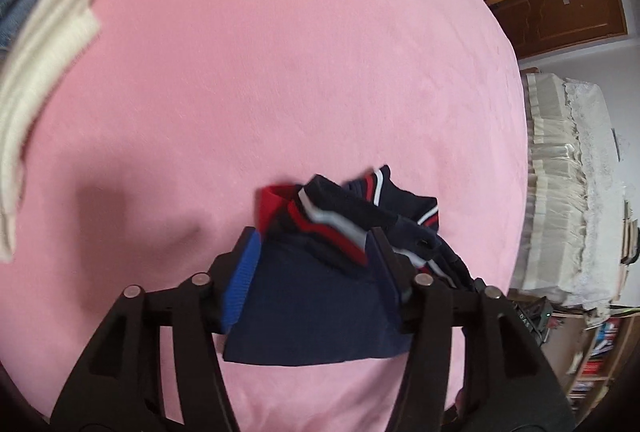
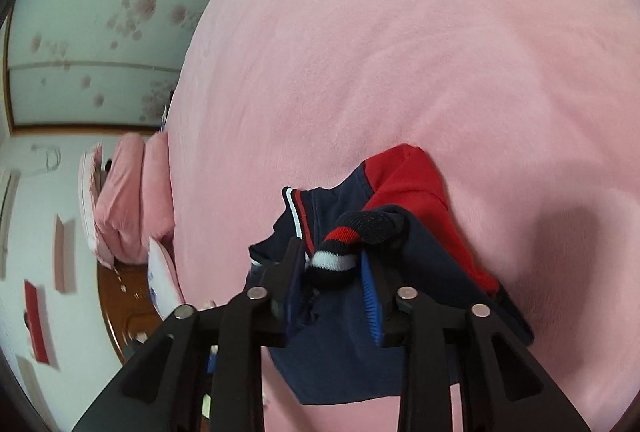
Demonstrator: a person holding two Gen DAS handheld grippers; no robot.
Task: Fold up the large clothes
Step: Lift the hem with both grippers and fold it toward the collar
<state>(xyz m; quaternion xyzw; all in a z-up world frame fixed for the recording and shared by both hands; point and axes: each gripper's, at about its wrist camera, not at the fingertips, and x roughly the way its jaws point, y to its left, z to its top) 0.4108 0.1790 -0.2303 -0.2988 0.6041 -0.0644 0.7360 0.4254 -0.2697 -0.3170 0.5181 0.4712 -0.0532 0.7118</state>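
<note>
A navy garment with red panels and red-and-white striped trim (image 1: 320,296) hangs bunched over the pink bed (image 1: 280,52). My left gripper (image 1: 312,244) has its blue-padded fingers (image 1: 244,272) either side of the navy cloth and grips it. In the right wrist view the same garment (image 2: 400,192) hangs from my right gripper (image 2: 332,264), whose fingers are closed on the striped knit cuff (image 2: 340,256). The cloth's lower edge hangs just above the pink bed (image 2: 400,32).
A stack of folded cream and blue-denim clothes (image 1: 44,44) lies at the bed's far left. Pink pillows (image 2: 128,200) lie at the bed's end. A lace-covered piece of furniture (image 1: 572,192) and a bookshelf (image 1: 600,352) stand beside the bed.
</note>
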